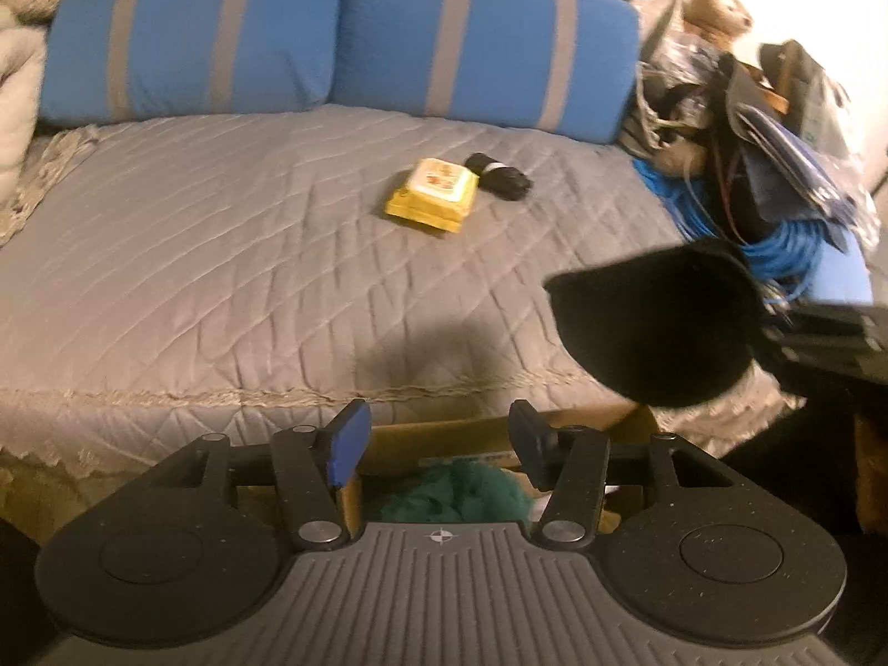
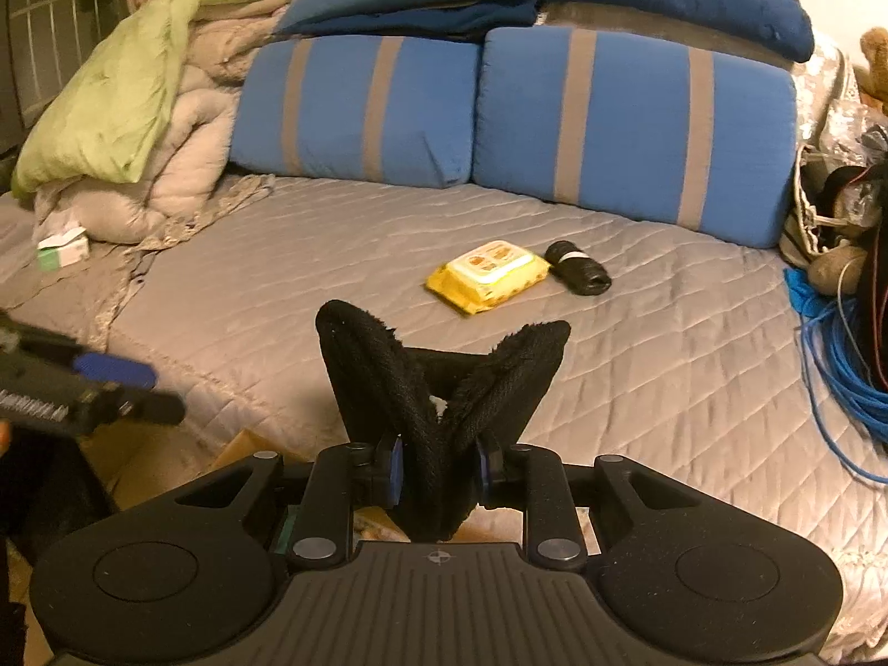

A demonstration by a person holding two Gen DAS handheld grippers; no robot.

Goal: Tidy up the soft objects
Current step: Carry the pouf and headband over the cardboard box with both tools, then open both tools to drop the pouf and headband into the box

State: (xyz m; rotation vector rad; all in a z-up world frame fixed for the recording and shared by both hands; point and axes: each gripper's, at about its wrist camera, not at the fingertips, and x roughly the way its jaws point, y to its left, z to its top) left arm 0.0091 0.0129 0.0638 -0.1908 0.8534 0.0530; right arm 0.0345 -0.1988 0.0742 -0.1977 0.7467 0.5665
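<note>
A black fuzzy soft item (image 2: 444, 383), folded double, is pinched between the pads of my right gripper (image 2: 438, 472) and hangs over the front edge of the grey quilted bed (image 2: 277, 288). In the left wrist view the same black item (image 1: 655, 327) floats at the right. My left gripper (image 1: 438, 444) stands open with nothing between its blue pads (image 1: 347, 444). Under it sits a cardboard box (image 1: 588, 422) with a green cloth (image 1: 466, 494) inside. The left gripper (image 2: 111, 383) also shows at the left edge of the right wrist view.
On the bed lie a yellow wipes pack (image 2: 488, 275) and a black roll (image 2: 577, 275). Two blue striped pillows (image 2: 632, 127) line the back. Folded blankets (image 2: 127, 127) pile at the left; blue cable (image 2: 843, 366), bags and a teddy bear (image 1: 716, 5) crowd the right.
</note>
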